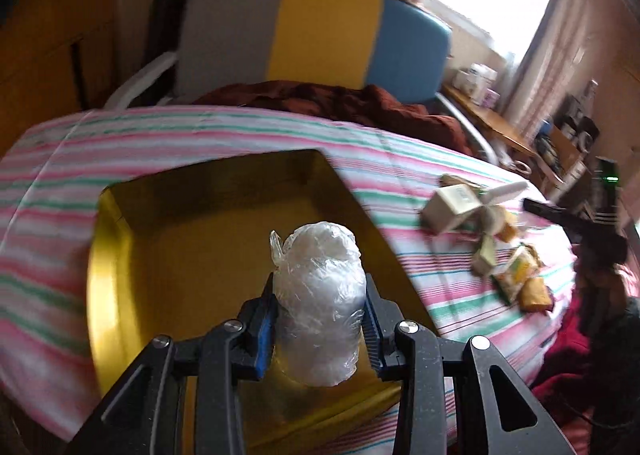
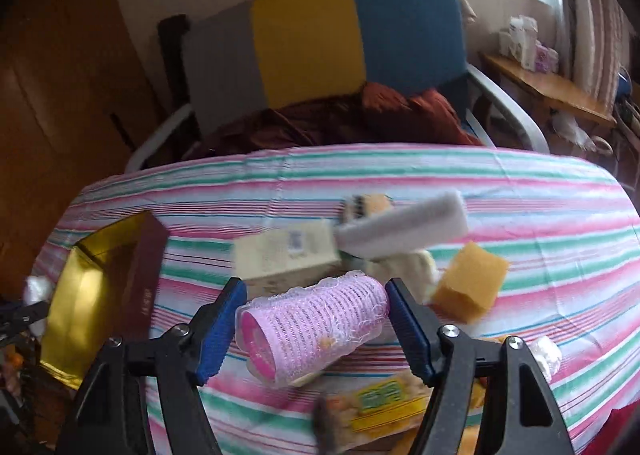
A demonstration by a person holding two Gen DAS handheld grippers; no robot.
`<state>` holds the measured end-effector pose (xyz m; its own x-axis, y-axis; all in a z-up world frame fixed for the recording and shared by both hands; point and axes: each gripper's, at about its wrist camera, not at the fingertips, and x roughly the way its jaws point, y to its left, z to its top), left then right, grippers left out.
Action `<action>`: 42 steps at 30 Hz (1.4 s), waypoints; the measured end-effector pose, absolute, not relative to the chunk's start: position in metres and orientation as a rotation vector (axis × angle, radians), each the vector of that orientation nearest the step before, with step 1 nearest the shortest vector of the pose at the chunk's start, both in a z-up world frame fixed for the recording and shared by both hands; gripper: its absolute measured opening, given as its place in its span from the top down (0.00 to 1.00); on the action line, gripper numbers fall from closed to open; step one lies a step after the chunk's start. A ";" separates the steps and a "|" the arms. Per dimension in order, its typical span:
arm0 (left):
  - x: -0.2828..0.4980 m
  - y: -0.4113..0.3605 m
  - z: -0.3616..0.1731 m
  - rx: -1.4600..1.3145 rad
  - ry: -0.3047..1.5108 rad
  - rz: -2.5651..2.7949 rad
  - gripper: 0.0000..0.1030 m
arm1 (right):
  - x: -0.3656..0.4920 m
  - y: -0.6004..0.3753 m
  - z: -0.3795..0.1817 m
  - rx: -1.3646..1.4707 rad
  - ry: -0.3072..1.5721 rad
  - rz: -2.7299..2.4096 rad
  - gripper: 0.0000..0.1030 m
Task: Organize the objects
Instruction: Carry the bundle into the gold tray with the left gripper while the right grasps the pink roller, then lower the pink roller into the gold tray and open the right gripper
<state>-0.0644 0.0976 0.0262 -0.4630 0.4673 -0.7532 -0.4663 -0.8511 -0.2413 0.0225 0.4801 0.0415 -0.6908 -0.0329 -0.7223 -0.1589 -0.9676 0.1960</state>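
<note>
Lowest in the left wrist view, the left gripper is clamping a clear plastic-wrapped bundle between its blue pads, one pad pressing on each side of it, and the bundle is hanging in the centre of the frame over the open gold-lined box. That box is sitting on the striped cloth, filling the middle and lower left of the frame. Further right on the cloth a loose heap of small packages is lying, with the other tool showing as a dark shape at the right edge. In the right wrist view, the right gripper is closing on a pink hair roller in the lower middle of the frame; the roller is lying crosswise between the blue pads and both pads appear to be touching its ends. Just below it, at the bottom edge, a yellow and green snack packet is resting on the cloth. Behind the roller a cream carton and a white block are lying against each other, and an orange sponge is sitting just right of them. The box is showing at the left edge of this view, its maroon outer wall facing the camera. Beyond the cloth, in the upper part of both frames, a chair back in grey, yellow and blue panels is standing with rust-brown fabric bunched on its seat.
</note>
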 end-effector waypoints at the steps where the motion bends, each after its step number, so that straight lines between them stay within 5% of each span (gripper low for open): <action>1: -0.065 0.088 0.022 -1.203 -0.011 2.322 0.64 | 0.020 0.467 0.045 -1.208 0.368 2.835 0.30; 15: -0.047 0.002 -0.007 -1.293 -0.088 2.493 0.62 | -0.014 0.225 0.016 -1.637 0.192 3.164 0.29; 18: -0.043 -0.010 -0.008 -1.285 -0.104 2.523 0.52 | -0.021 0.190 -0.002 -1.712 0.142 3.159 0.29; 20: -0.041 -0.017 -0.007 -1.276 -0.122 2.551 0.36 | -0.022 0.175 -0.008 -1.744 0.089 3.154 0.29; 23: -0.038 -0.023 -0.006 -1.259 -0.132 2.587 0.28 | -0.023 0.163 -0.016 -1.771 0.074 3.140 0.29; 28: -0.037 -0.025 -0.003 -1.243 -0.134 2.629 0.19 | -0.021 0.156 -0.022 -1.773 0.068 3.131 0.21; 42: -0.020 -0.016 0.027 -1.043 0.027 2.807 0.07 | 0.003 0.176 0.003 -1.471 0.054 3.122 0.21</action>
<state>-0.0202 -0.0162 0.0267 -0.7480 0.1311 -0.6507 -0.1435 -0.9891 -0.0343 0.0030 0.1761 0.0034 -0.5977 -0.2889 -0.7479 0.2630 -0.9518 0.1575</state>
